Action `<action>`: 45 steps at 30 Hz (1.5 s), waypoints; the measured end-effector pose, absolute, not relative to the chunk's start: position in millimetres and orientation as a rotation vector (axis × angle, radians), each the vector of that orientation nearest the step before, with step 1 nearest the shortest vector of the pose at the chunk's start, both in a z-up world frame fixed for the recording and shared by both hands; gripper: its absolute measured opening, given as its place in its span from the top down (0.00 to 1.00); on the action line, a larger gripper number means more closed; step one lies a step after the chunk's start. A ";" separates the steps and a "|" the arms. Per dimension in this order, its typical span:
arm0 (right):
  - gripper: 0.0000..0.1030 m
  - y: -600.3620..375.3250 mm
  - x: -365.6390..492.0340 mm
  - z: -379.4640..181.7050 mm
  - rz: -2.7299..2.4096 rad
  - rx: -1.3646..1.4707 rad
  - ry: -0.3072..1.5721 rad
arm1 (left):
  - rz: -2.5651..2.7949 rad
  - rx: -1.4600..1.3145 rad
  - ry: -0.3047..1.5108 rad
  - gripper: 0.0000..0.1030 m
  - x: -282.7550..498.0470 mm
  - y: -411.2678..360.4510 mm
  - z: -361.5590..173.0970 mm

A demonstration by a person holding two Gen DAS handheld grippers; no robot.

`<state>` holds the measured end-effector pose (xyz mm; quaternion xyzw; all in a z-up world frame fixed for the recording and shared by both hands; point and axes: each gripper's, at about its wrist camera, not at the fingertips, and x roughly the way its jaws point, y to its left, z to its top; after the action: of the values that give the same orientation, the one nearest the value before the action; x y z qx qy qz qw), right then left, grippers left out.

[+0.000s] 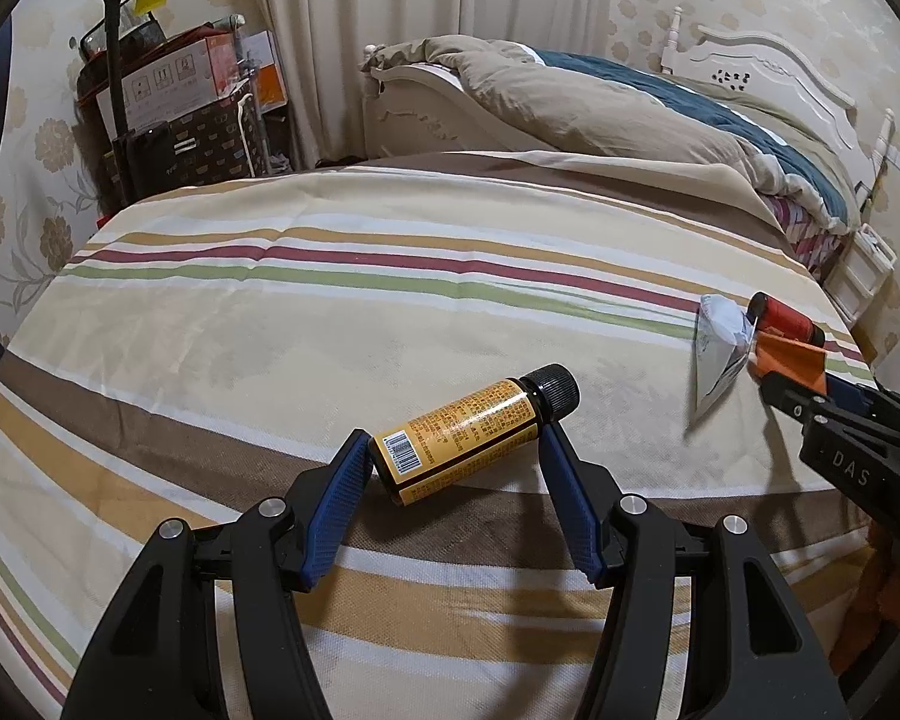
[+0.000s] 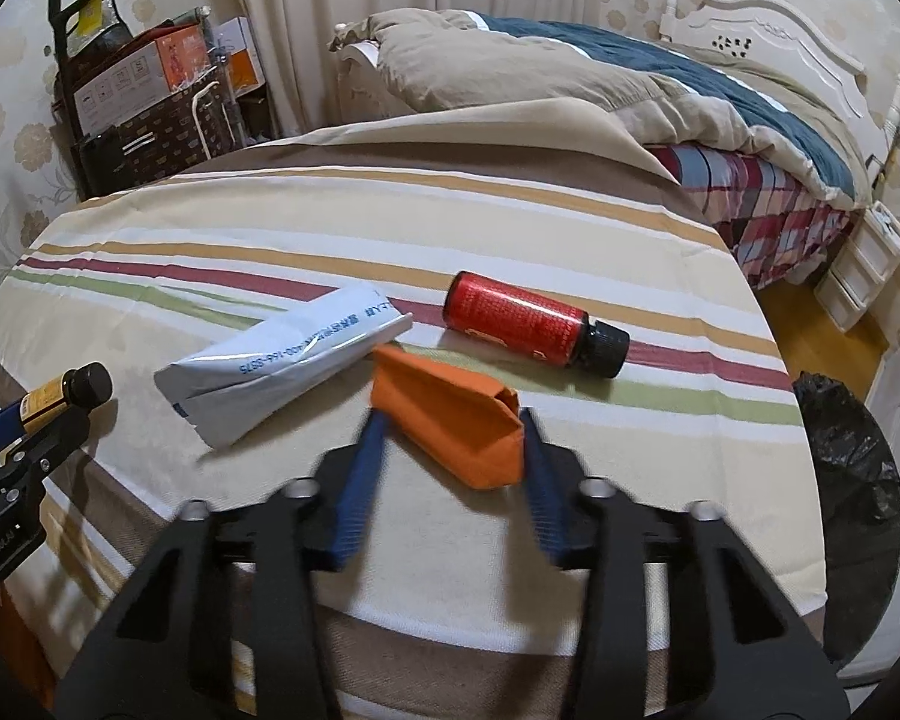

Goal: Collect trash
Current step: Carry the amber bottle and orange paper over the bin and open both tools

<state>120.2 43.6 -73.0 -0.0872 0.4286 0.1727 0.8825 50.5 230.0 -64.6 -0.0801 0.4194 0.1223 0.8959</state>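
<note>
A yellow-labelled bottle [image 1: 456, 438] with a black cap lies across my left gripper [image 1: 456, 435]. Its blue pads press on the bottle's base and neck, just above the striped tablecloth [image 1: 270, 312]. The right wrist view shows the same bottle [image 2: 48, 396] held at the far left. My right gripper [image 2: 450, 417] has its pads against both sides of a squashed orange carton [image 2: 450, 420] on the cloth. A crumpled white pouch [image 2: 282, 360] lies just left of the carton. Beyond it, a red bottle [image 2: 522, 318] with a black cap lies on its side.
A black bin bag [image 2: 852, 480] stands open off the table's right edge. Behind the table is a bed [image 2: 630, 72] with a heaped brown and teal quilt. Boxes and a trolley [image 1: 168, 108] are stacked at the back left by the curtain.
</note>
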 end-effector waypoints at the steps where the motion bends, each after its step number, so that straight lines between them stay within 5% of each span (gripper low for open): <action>1: 0.70 43.4 119.6 -72.8 0.362 -0.180 0.892 | 0.254 -0.164 0.868 0.43 50.0 229.6 -64.6; 6: 0.81 36.6 114.5 -71.3 0.374 -0.148 0.894 | 0.250 -0.164 0.862 0.43 45.9 226.2 -63.3; 25: 0.82 -39.3 66.4 -61.3 0.278 -0.064 0.842 | 0.117 -0.153 0.834 0.43 22.5 166.1 -46.9; 45: 0.82 -183.7 57.5 -46.6 0.011 0.078 0.775 | -0.163 -0.064 0.781 0.43 56.5 22.1 -23.6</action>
<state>57.5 -183.7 -46.6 0.0379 0.3780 0.0054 0.9250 56.5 22.1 -23.6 -0.0313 0.3799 -0.0795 0.9211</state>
